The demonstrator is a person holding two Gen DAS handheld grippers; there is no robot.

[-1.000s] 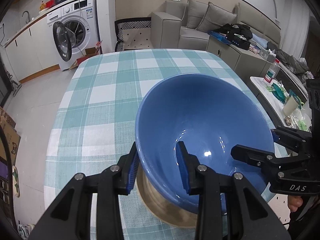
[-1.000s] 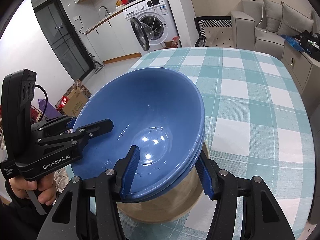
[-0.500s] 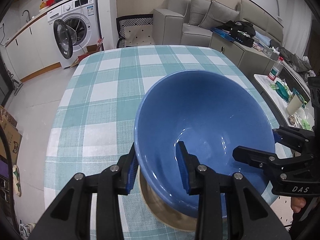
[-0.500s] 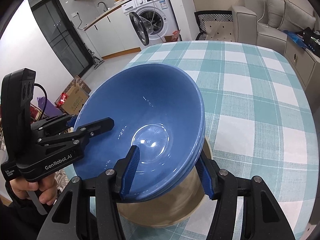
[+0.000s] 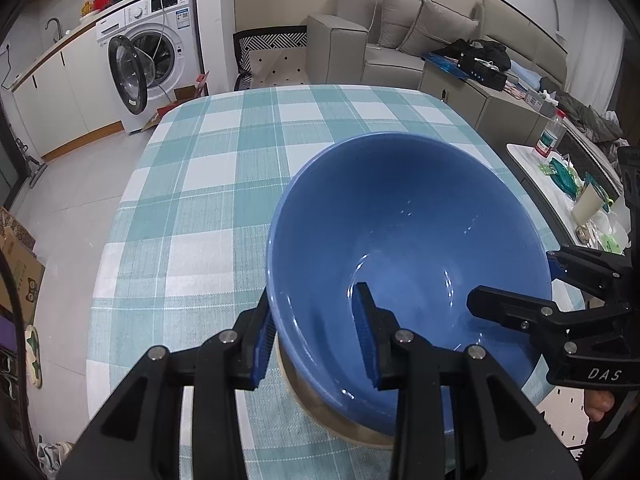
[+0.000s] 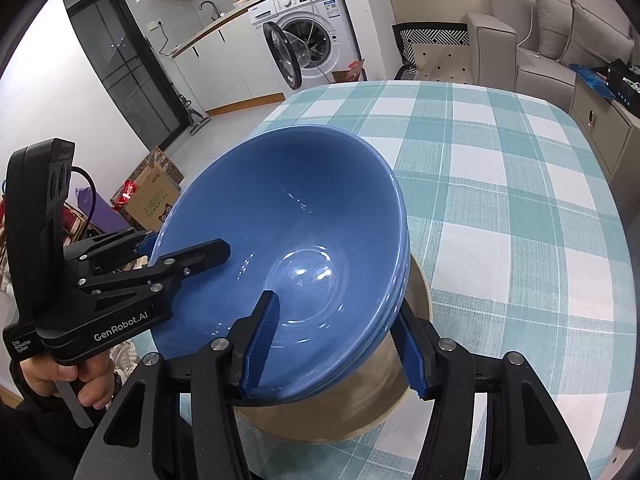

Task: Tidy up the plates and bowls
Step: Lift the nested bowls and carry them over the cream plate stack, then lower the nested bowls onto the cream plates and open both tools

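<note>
Near the checked counter's [image 5: 208, 168] front edge, blue bowls [image 5: 408, 240] sit nested in a tan bowl [image 6: 360, 412], my left tool [image 5: 316, 340] and right tool [image 6: 340, 340] each pinching the blue rim.

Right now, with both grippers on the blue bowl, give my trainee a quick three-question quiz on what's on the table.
1. True or false: the left gripper has one finger inside the blue bowl and one outside.
2. What does the blue bowl sit in? A) a tan bowl B) a red plate C) a steel pot
3. What pattern covers the tablecloth?

Key
1. True; the right gripper straddles the opposite rim likewise.
2. A, the tan bowl.
3. Teal and white checks.
</note>
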